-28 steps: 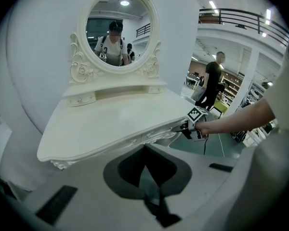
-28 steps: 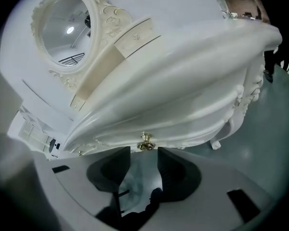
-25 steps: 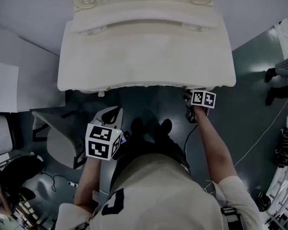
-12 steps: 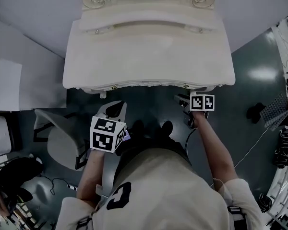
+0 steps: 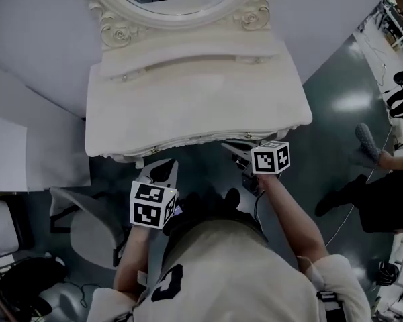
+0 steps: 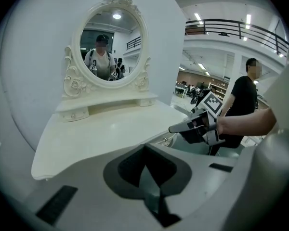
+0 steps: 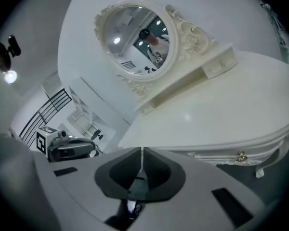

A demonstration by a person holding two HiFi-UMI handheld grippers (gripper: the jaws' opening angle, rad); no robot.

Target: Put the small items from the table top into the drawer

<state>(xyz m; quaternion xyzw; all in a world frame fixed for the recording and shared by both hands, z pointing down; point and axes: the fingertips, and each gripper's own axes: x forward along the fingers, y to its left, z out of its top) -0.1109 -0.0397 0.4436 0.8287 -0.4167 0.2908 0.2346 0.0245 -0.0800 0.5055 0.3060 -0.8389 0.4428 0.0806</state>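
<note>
Holding the left gripper [image 5: 164, 166] at lower left of centre, jaws pressed together on nothing, just below the table [image 5: 188, 99] edge. Holding the right gripper [image 5: 228, 146] right of centre, jaws just closing and empty, tips beside the drawer [image 5: 195, 140] front.

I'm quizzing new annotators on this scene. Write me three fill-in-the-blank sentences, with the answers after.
The mirror over the table is ____ in shape.
The left tongs are ____, with nothing between them.
The bystander in the left gripper view wears a ____ shirt.
Missing words: oval; shut; black.
</note>
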